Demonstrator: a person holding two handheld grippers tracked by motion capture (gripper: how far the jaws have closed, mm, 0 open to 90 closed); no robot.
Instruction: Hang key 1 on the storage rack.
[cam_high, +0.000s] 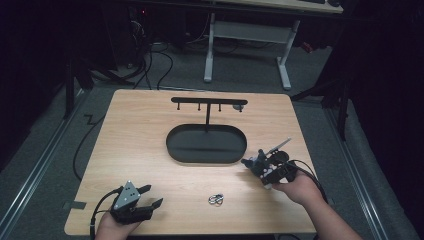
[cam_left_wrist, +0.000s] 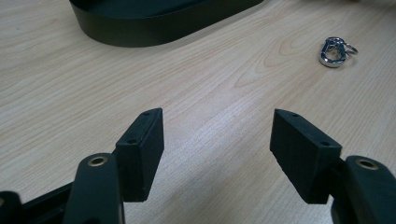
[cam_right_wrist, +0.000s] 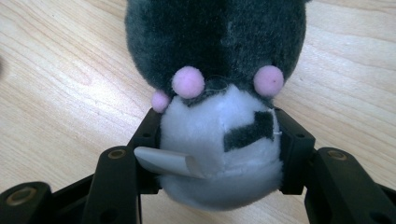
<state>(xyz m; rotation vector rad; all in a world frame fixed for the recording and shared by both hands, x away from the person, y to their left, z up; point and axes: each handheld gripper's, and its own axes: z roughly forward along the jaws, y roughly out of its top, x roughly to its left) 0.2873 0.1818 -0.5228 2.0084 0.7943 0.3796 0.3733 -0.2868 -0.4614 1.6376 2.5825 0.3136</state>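
A plush toy (cam_right_wrist: 215, 93), grey on top and white below with small pink pompoms, is pinched by the right gripper (cam_right_wrist: 217, 140); the pads (cam_right_wrist: 292, 140) are pressed into the white part from both sides, and a pale tag sticks out by the left pad. In the high view the toy (cam_high: 251, 162) is seen at the tip of that gripper (cam_high: 257, 166), on the right of the surface (cam_high: 140, 150), just beside the right end of the oval tray (cam_high: 175, 147). Whether the toy rests on the wood or is lifted just clear of it cannot be told.

The step in hand is judged to be the grasp of the toy, with the grip made and the carry not yet begun. A stand (cam_high: 207, 105) with a cross bar and short pegs rises from the tray, so the toy is probably meant for the tray or a peg. The next move would call for a lift straight up with the grip kept firm, since soft plush gives under the pads and could slip.

A metal clasp (cam_high: 216, 199) on a small ring lies on the surface between the two hands, near the front edge. The left gripper (cam_left_wrist: 217, 135) is held low at the front left with its jaws spread and nothing between them; the clasp (cam_left_wrist: 334, 51) is seen ahead of it and to the right, well apart.
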